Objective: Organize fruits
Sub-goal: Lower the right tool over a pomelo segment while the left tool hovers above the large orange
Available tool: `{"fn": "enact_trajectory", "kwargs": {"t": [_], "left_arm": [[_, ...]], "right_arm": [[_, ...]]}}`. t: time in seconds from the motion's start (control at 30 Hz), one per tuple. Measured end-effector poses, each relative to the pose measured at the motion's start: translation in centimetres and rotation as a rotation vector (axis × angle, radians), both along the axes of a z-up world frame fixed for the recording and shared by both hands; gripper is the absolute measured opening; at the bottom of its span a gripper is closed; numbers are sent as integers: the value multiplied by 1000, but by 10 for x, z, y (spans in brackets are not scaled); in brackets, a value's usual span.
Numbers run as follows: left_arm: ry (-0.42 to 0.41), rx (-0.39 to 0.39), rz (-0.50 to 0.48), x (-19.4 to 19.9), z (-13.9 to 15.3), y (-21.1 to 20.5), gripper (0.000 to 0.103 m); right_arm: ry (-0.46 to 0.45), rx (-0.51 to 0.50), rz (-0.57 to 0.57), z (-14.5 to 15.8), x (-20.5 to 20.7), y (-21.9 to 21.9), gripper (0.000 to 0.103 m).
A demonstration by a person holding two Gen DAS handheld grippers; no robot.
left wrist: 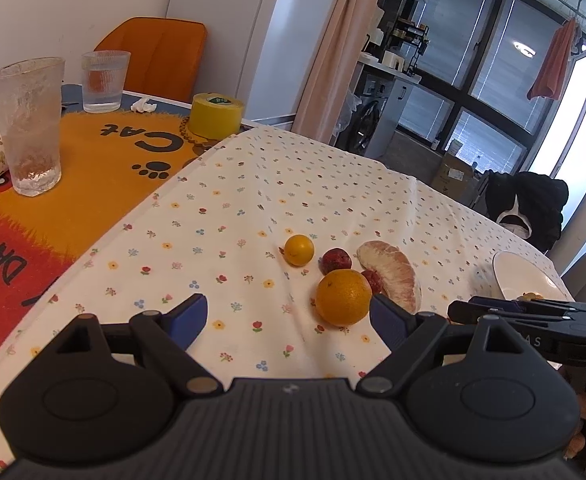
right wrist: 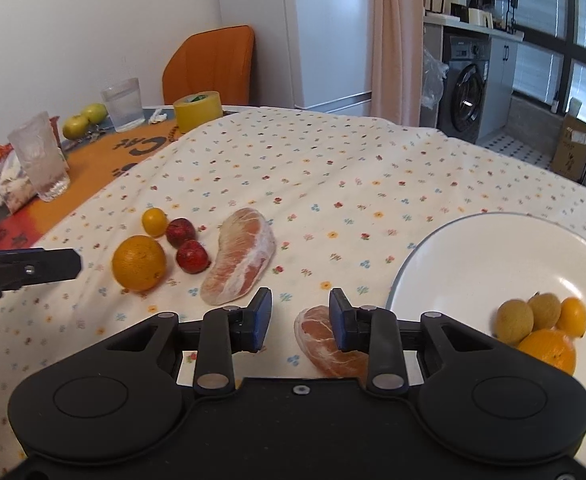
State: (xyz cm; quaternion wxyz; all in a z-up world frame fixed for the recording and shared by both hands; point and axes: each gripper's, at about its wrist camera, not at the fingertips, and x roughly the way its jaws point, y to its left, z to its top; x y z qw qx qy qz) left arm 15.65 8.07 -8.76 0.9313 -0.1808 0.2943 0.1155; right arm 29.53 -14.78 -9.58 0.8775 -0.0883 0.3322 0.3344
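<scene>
Fruits lie on the flowered cloth: orange, small yellow citrus, two red fruits, pomelo wedge clustered left. A second pomelo piece lies near, under the right gripper, whose jaws are apart, empty. White plate at right holds four fruits. Left gripper is wide open, just near the orange. Glasses and tape roll stand far left.

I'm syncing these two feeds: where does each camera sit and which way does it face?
Left wrist: on the left hand-held gripper, facing the big orange and pomelo segment; its open fingers show.
Right wrist: on the right hand-held gripper, over a smaller pomelo piece beside the plate.
Shared: orange, pomelo segment, plate.
</scene>
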Motion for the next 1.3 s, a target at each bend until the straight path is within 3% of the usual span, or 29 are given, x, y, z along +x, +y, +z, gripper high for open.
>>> {"fn": "enact_trajectory", "kwargs": {"t": [0.3, 0.53, 0.73, 1.0, 1.3], "left_arm": [[7, -3, -11, 5, -5, -4, 87], [12, -7, -11, 4, -8, -4, 87], [14, -14, -5, 3, -10, -4, 87], [7, -14, -11, 0, -8, -6, 87], [8, -18, -12, -1, -9, -7, 87]], "right_arm": [[33, 43, 52, 3, -14, -5, 31], [-19, -18, 44, 3, -14, -7, 46], [-46, -61, 70, 1, -19, -1, 53], [-58, -116, 103, -6, -16, 14, 53], [-18, -86, 110, -4, -25, 0, 53]]}}
